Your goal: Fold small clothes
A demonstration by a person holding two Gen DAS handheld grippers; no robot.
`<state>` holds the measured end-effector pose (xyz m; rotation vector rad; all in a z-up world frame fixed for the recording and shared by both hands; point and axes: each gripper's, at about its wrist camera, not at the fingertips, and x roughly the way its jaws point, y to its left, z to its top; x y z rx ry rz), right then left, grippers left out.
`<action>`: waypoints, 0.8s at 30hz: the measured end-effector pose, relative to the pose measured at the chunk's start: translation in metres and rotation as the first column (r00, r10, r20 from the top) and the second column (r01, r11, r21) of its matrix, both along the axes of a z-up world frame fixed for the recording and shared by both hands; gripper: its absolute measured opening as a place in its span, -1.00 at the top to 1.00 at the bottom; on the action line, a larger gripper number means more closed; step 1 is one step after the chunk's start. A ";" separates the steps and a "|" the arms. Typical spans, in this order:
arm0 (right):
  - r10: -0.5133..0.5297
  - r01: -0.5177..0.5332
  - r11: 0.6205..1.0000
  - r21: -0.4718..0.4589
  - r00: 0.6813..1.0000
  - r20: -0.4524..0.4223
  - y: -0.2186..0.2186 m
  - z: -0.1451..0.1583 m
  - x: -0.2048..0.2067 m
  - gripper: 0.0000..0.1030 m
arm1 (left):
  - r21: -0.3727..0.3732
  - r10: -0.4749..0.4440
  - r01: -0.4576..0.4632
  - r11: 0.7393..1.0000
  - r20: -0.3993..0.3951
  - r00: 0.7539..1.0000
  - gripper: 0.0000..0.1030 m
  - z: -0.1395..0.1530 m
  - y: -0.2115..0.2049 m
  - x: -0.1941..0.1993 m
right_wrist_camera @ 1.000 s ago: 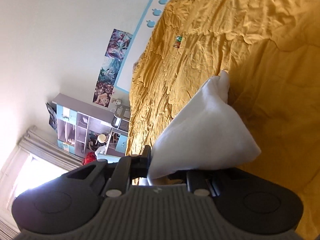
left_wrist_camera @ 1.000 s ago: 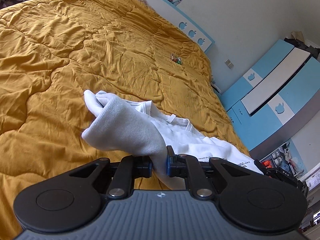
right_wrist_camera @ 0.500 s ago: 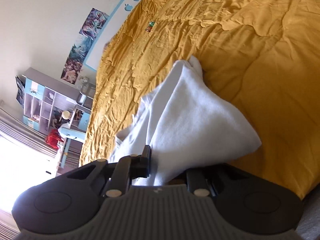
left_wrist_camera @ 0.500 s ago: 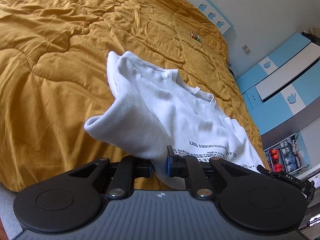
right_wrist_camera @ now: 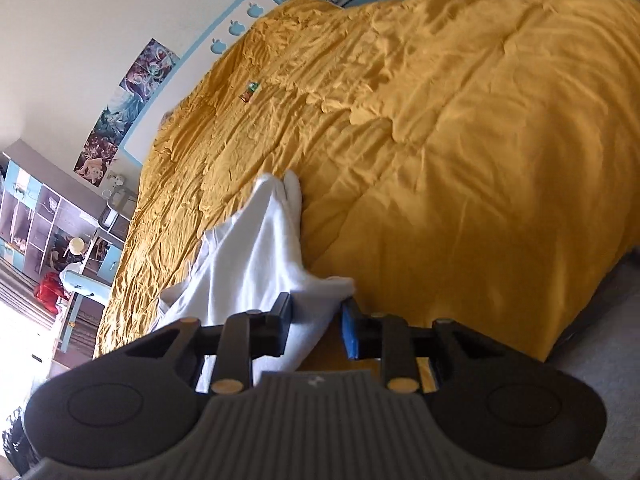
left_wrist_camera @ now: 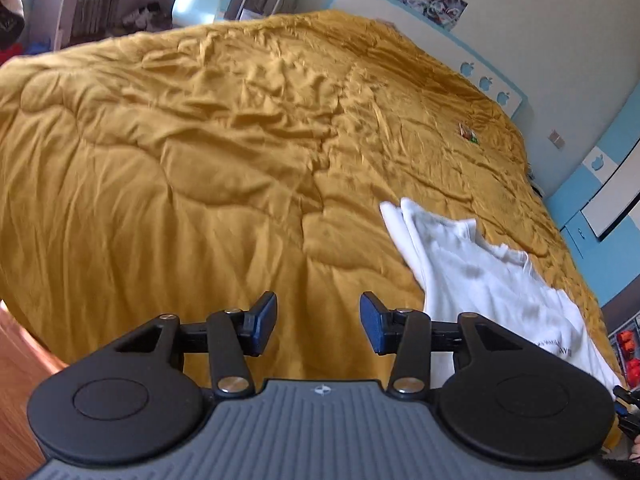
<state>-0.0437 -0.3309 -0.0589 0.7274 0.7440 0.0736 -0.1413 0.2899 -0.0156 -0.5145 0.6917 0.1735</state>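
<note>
A small white cotton T-shirt (left_wrist_camera: 492, 280) is lying on a mustard-yellow quilted bedspread (left_wrist_camera: 200, 168), near the bed's front edge. From the left gripper (left_wrist_camera: 318, 322), the shirt is sitting off to the right and slightly ahead, its long axis running diagonally from a folded corner far out on the bed back toward the near right edge. This gripper's blue-padded jaws are standing wide apart, holding nothing, with only bedspread showing between them.

The right gripper (right_wrist_camera: 316, 326) is much nearer the garment. Its jaws are also apart, and a bunched corner of the shirt (right_wrist_camera: 256, 256) is resting in the gap against the left finger (right_wrist_camera: 280, 320), seemingly loose rather than pinched.

The fabric is looking soft and rumpled, doubled over along one side, with a ribbed neckline and small dark printed lettering near the hem. A tiny colourful object (left_wrist_camera: 468, 133) is lying farther up the bed.
</note>
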 end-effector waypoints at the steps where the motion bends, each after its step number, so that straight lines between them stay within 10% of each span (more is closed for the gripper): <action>1: 0.006 -0.005 0.998 -0.064 1.000 0.016 0.002 0.008 0.004 0.29 | 0.041 -0.001 0.000 0.999 0.017 1.000 -0.15 0.011 0.002 0.010; 6: 0.052 -0.024 0.922 -0.387 0.997 0.064 0.023 0.043 0.043 0.27 | 0.191 -0.083 0.081 0.978 0.004 0.997 -0.22 0.039 -0.018 0.076; 24: 0.362 -0.381 0.783 -0.491 0.922 -0.138 0.097 0.013 0.268 -0.47 | 0.085 -0.310 0.339 0.937 -0.249 0.918 -0.26 -0.035 -0.074 0.253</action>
